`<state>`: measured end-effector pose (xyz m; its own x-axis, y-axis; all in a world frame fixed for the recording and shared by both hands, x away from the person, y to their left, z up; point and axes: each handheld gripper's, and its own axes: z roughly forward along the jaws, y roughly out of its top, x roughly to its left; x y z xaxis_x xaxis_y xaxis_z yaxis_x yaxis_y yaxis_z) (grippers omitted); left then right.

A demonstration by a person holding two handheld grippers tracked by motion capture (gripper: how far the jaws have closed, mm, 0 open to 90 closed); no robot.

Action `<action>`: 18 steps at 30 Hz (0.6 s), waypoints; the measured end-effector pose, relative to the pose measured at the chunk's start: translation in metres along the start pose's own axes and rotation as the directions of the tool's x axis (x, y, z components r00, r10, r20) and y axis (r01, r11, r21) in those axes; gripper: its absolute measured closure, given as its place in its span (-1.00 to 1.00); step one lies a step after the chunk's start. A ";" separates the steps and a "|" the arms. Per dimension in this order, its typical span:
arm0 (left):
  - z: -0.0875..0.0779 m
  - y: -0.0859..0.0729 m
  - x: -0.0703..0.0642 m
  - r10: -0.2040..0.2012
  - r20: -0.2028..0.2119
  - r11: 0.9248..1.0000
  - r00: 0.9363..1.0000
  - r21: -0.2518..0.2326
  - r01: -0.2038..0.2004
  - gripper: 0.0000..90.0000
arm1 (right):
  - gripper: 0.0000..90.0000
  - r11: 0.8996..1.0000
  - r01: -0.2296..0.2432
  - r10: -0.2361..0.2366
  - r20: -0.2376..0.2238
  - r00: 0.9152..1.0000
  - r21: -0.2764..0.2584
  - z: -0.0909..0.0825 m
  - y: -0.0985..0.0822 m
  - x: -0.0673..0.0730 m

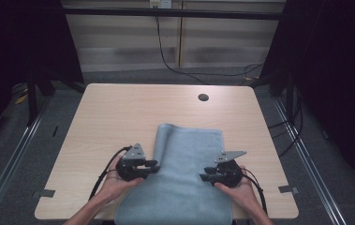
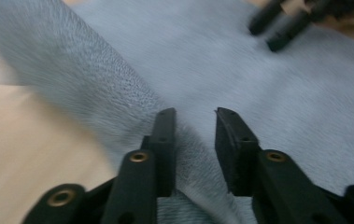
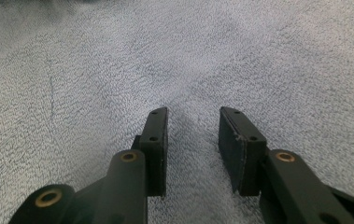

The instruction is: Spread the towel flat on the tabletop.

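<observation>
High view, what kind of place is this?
Probably a lab recording bay: a bare desk with a towel, dark curtains at the sides, floor rails and loose cables.

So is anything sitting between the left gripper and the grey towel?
Nothing visible does. The left gripper is right over the grey towel, at its folded left edge, jaws apart with bare cloth between them. No other object lies on the table.
</observation>
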<state>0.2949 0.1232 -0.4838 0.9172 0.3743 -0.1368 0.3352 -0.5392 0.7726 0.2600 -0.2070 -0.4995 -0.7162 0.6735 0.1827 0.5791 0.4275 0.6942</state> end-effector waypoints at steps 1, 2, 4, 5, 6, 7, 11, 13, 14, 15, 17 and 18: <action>0.006 0.000 -0.006 0.016 0.032 0.999 0.999 0.029 -0.017 0.42 | 0.42 1.000 0.002 -0.002 0.002 1.000 0.001 0.000 0.000 0.000; 0.006 0.000 -0.007 0.014 0.040 1.000 0.999 0.027 -0.015 0.34 | 0.42 1.000 0.002 -0.002 0.002 1.000 0.001 0.000 0.000 0.000; 0.000 0.002 -0.006 0.002 0.044 1.000 0.999 -0.006 -0.002 0.30 | 0.43 1.000 0.001 -0.001 0.001 1.000 -0.001 0.000 0.000 0.000; -0.004 0.003 -0.004 -0.005 0.043 1.000 0.999 -0.027 0.006 0.27 | 0.43 1.000 0.002 -0.002 -0.001 1.000 0.001 0.000 0.000 -0.001; -0.008 0.003 0.000 -0.020 0.034 0.999 0.999 -0.038 0.021 0.26 | 0.43 1.000 0.002 -0.002 -0.001 1.000 0.002 0.000 0.000 -0.001; -0.008 0.003 0.000 -0.020 0.034 0.999 0.999 -0.038 0.021 0.25 | 0.43 1.000 0.002 -0.002 -0.001 1.000 0.002 0.000 0.000 -0.001; -0.020 0.000 0.025 -0.124 -0.008 0.988 0.992 -0.094 0.123 0.32 | 0.43 1.000 -0.001 0.001 -0.005 1.000 0.000 0.000 0.000 -0.002; -0.025 -0.003 0.038 -0.182 -0.015 0.975 0.983 -0.130 0.178 0.38 | 0.43 1.000 0.002 -0.002 -0.002 1.000 0.002 0.000 0.000 -0.001; -0.026 -0.005 0.044 -0.203 -0.044 0.971 0.978 -0.140 0.195 0.40 | 0.43 1.000 0.002 -0.002 -0.002 1.000 0.003 0.000 0.000 -0.001; -0.026 -0.006 0.048 -0.218 -0.049 0.968 0.975 -0.139 0.209 0.38 | 0.43 1.000 0.001 -0.001 -0.006 1.000 0.000 0.000 0.000 -0.002; -0.021 -0.010 0.057 -0.256 -0.075 0.961 0.964 -0.123 0.246 0.17 | 0.43 1.000 -0.001 0.001 -0.011 1.000 0.000 0.000 0.000 -0.003; -0.018 -0.011 0.059 -0.265 -0.078 0.960 0.961 -0.112 0.256 0.17 | 0.43 1.000 -0.001 0.001 -0.011 1.000 0.000 0.000 0.000 -0.003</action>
<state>0.3416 0.1648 -0.4895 0.7758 0.5616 -0.2876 0.5320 -0.3372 0.7767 0.2620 -0.2089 -0.4999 -0.7195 0.6677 0.1910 0.5800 0.4264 0.6941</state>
